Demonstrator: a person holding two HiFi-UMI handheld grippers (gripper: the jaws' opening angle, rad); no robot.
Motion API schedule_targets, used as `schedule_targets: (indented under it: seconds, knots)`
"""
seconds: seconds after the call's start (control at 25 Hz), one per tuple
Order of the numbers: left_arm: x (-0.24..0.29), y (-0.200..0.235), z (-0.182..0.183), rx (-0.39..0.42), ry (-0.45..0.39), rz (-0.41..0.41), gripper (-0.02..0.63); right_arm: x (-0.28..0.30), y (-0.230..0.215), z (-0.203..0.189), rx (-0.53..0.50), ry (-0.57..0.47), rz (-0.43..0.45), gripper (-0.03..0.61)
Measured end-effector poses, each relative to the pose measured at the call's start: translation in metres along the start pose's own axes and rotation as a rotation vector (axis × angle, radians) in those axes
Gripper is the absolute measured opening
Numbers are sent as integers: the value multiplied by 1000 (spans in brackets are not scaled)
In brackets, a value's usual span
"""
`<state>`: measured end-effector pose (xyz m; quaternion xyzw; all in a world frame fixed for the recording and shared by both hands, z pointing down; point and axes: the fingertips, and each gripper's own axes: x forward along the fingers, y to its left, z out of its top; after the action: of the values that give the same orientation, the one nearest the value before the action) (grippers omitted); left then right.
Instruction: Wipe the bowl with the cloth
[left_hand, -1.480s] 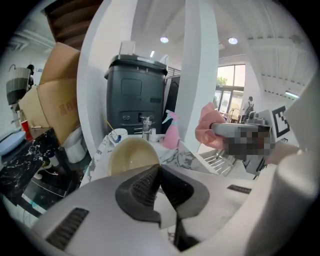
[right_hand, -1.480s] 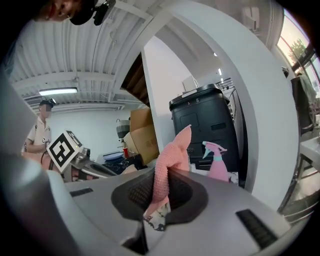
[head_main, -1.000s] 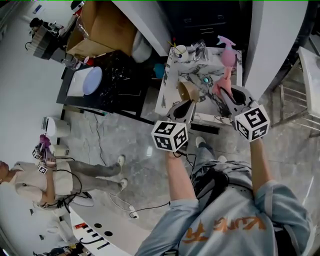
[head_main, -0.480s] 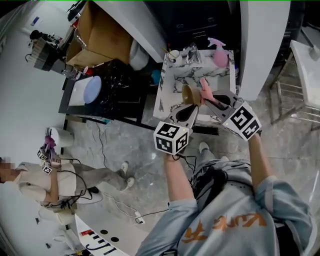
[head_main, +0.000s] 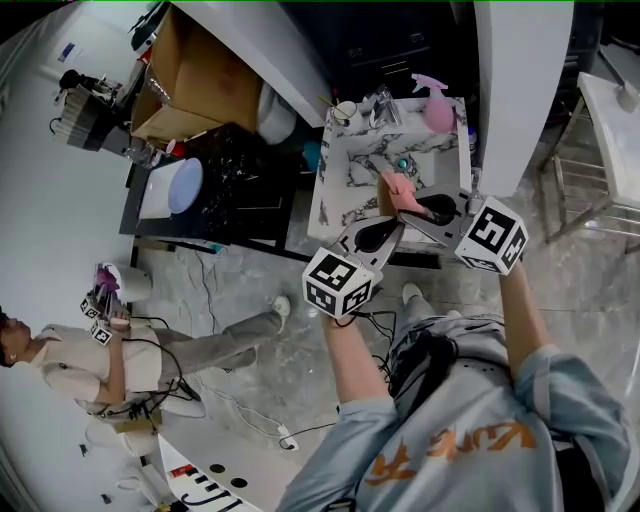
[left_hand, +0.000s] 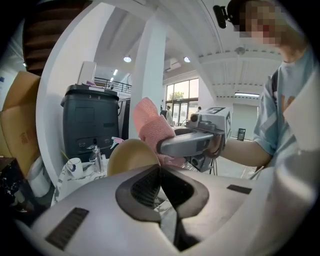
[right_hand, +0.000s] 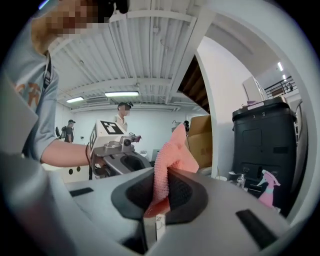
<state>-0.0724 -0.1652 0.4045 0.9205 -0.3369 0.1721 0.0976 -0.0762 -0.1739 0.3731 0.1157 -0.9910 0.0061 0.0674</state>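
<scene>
In the left gripper view, the left gripper (left_hand: 160, 169) was pressed shut on the rim of the tan bowl (left_hand: 131, 156). The bowl stood on edge just left of centre. The pink cloth (left_hand: 150, 125) rose right behind the bowl's upper right edge and seemed to lie against it. The right gripper (left_hand: 167, 145) carried it, reaching in from the right of the frame. In the right gripper view, that gripper's jaws pinched the cloth, which stood up from them at centre frame. In the head view, both grippers met over the marble table (head_main: 345, 175) at upper centre, near a pink spray bottle (head_main: 437, 108).
</scene>
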Motion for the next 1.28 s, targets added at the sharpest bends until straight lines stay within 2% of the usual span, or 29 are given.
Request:
schedule_targets:
  seconds: [0.48, 0.72, 1.0, 1.28]
  knots:
    - [-24, -27, -8, 14, -60, -171, 29, 1, -5, 13, 84, -94, 36, 49]
    - [-31, -47, -5, -16, -137, -311, 29, -7, -14, 13, 136, -136, 47, 49]
    - [-44, -73, 4, -44, -227, -477, 29, -27, -6, 19, 288, -260, 208, 49]
    - [-49, -84, 8, -52, -286, -539, 29, -38, -14, 8, 340, -281, 181, 49]
